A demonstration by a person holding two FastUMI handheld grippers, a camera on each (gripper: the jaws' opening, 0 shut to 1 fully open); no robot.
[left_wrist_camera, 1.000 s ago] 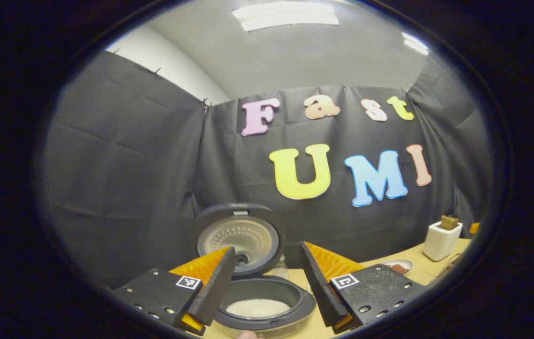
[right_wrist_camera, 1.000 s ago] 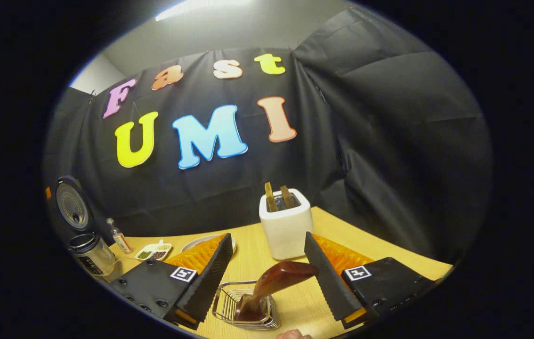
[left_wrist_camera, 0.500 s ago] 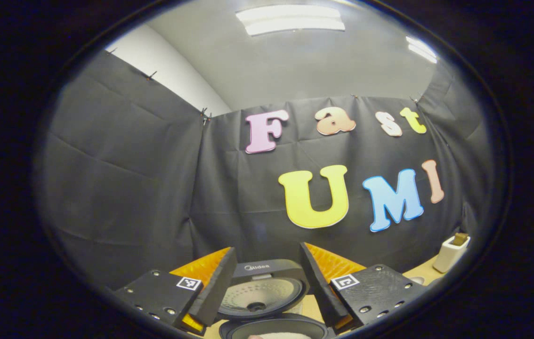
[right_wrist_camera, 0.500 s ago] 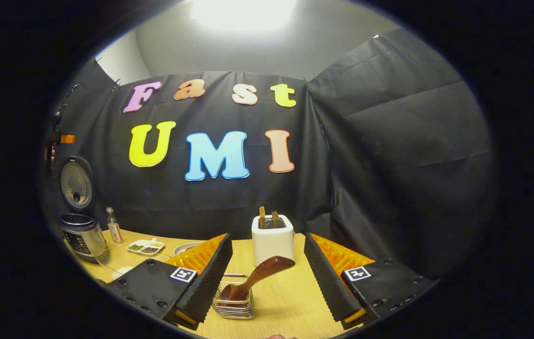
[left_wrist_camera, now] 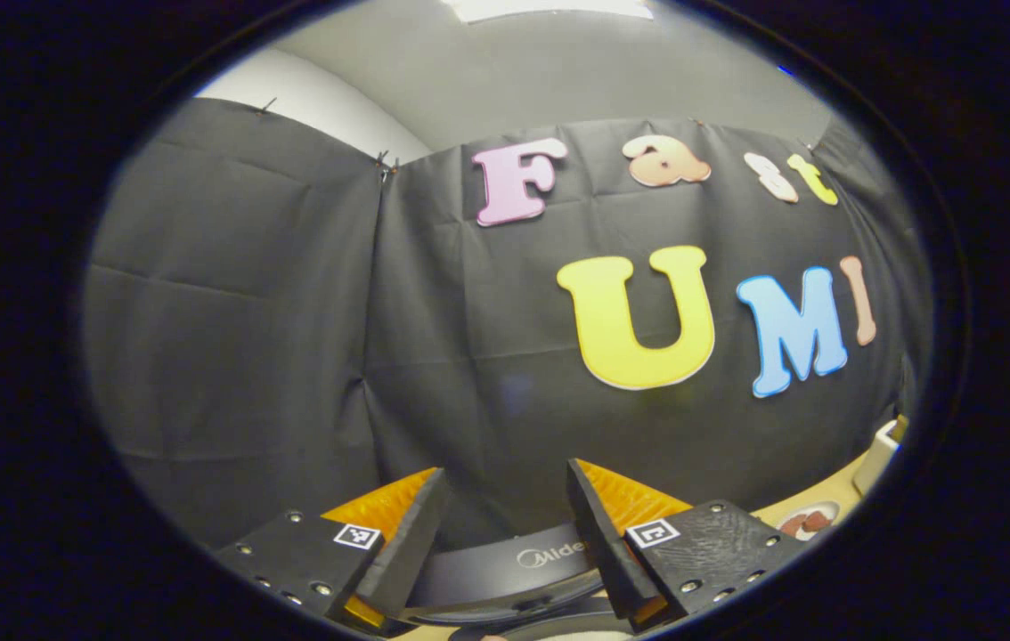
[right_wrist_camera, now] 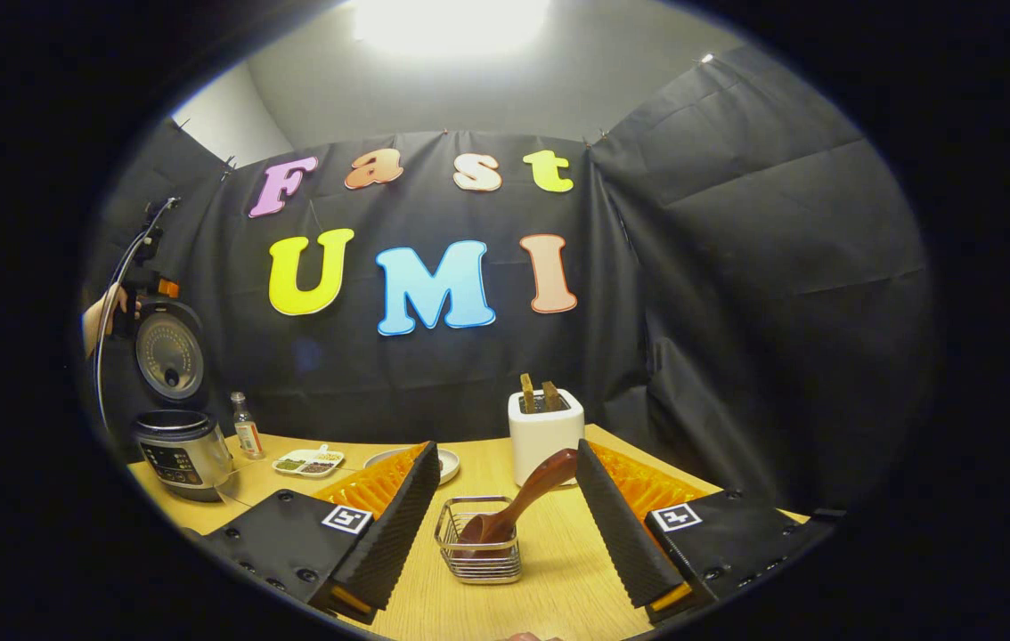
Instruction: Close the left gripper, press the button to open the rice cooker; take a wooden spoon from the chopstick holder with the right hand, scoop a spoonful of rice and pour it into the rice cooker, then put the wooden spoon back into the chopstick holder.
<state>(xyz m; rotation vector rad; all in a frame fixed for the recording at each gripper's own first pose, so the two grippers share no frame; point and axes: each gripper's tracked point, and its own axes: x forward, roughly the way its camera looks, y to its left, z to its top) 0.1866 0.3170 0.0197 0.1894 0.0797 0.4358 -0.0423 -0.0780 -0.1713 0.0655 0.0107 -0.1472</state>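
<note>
We see the light wooden bench (right_wrist_camera: 549, 588) carrying everything. Silver-and-black rice cooker (right_wrist_camera: 180, 450) sits far left, round lid up. White toaster (right_wrist_camera: 545, 436) stands far centre. Small wire chopstick holder (right_wrist_camera: 478, 552) sits near centre, dark brown wooden spoon (right_wrist_camera: 518, 507) leaning in it. Right gripper (right_wrist_camera: 505, 463) released, fingers either side of holder, not touching. Left gripper (left_wrist_camera: 505, 485) released, above the cooker lid.

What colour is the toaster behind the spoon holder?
White, boxy toaster holding two brown slices; the right gripper view shows it best.
</note>
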